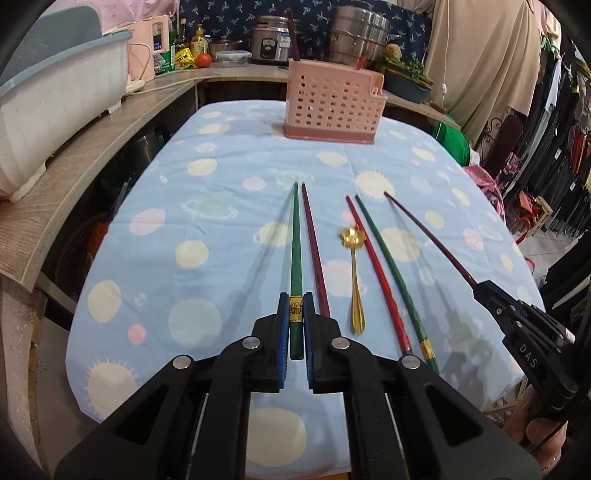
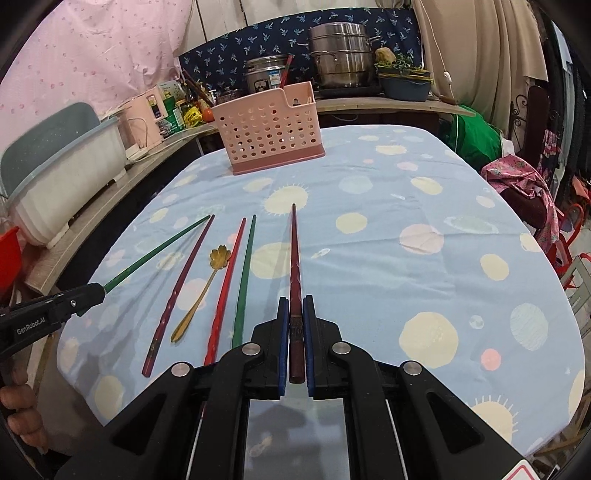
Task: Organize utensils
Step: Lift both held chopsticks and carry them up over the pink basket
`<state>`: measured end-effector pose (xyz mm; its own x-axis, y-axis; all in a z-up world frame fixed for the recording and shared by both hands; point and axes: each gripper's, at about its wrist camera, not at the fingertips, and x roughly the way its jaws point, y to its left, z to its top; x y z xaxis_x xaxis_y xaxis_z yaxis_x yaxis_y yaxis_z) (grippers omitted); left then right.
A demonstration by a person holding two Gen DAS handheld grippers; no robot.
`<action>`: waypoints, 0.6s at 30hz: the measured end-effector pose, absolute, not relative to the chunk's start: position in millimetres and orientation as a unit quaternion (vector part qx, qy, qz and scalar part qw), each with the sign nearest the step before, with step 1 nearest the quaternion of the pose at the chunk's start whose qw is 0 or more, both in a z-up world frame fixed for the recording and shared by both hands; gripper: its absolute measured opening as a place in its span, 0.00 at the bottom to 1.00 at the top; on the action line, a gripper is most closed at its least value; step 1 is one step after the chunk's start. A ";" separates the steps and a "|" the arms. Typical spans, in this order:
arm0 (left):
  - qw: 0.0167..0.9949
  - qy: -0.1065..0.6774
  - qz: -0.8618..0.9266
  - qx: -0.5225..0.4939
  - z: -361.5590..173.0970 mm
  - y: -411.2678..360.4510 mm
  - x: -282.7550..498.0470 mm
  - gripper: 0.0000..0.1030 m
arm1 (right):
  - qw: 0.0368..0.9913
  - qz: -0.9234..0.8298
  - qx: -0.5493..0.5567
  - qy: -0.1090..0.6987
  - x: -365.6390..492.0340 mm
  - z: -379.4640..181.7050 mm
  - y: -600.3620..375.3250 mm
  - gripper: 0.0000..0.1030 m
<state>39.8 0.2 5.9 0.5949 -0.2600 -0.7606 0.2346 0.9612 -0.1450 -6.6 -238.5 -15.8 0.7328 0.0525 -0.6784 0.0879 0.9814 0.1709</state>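
Note:
My left gripper is shut on a green chopstick and holds it above the cloth; it also shows in the right wrist view. My right gripper is shut on a dark maroon chopstick, seen lifted at the right of the left wrist view. On the cloth lie a maroon chopstick, a gold spoon, a red chopstick and a second green chopstick. A pink perforated utensil basket stands at the table's far end, with a chopstick standing in it.
The table has a blue dotted cloth. A wooden counter runs along the left with a white dish tub, bottles, a rice cooker and steel pots. Clothes racks stand at the right.

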 end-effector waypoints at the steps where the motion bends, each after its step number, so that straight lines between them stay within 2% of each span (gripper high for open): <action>1: 0.895 0.424 -0.138 -0.018 11.7 1.9 42.4 0.07 | 0.927 -0.010 0.096 0.362 -5.9 -12.2 -239.8 0.07; 18: 0.930 0.345 -0.125 -0.019 99.8 -1.6 100.2 0.07 | 0.945 -0.005 0.123 0.304 36.1 54.2 -274.5 0.07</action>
<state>100.2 -1.6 99.8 0.7304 -0.2450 -0.6376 0.2183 0.9682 -0.1221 36.1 -274.5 54.2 0.8151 0.0662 -0.5755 0.0833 0.9697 0.2296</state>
